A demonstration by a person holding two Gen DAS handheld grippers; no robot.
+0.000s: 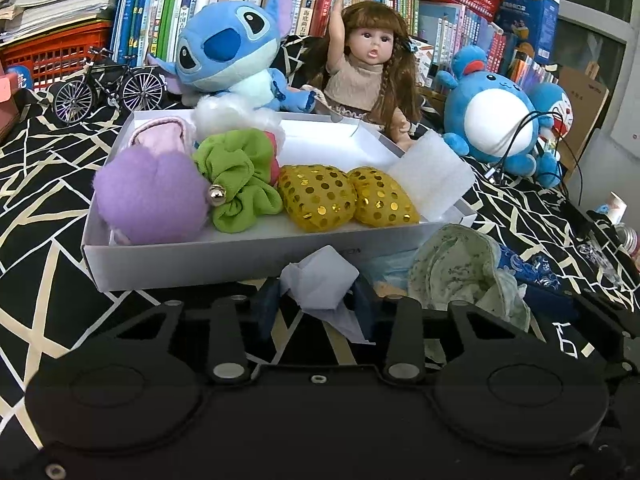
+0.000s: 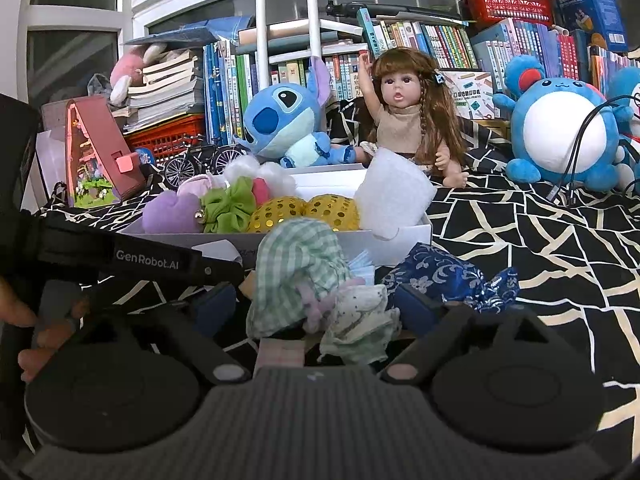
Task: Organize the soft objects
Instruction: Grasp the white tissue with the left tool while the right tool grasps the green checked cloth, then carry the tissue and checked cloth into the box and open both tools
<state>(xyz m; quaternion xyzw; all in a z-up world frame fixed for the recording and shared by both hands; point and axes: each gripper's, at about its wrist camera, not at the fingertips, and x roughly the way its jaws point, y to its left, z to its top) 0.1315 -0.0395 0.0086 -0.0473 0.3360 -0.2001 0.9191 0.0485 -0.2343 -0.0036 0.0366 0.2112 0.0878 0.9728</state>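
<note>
A white box (image 1: 240, 254) on the bed holds a purple plush (image 1: 152, 192), a green scrunchie (image 1: 236, 180), two gold sequin cushions (image 1: 316, 196), white fluff and a white foam piece (image 1: 430, 176). My left gripper (image 1: 318, 300) is shut on a crumpled white tissue (image 1: 320, 284) just in front of the box. My right gripper (image 2: 316, 308) has its fingers around a green checked cloth bundle (image 2: 304, 276), with gaps at the pads. A blue brocade pouch (image 2: 444, 272) lies to its right. The box also shows in the right wrist view (image 2: 416, 236).
A Stitch plush (image 1: 232, 52), a doll (image 1: 372, 76) and a blue round plush (image 1: 492, 120) sit behind the box. A model bicycle (image 1: 108, 84) stands at the left. Cables (image 1: 516, 140) and small clutter lie at the right on the black patterned cover (image 1: 48, 216).
</note>
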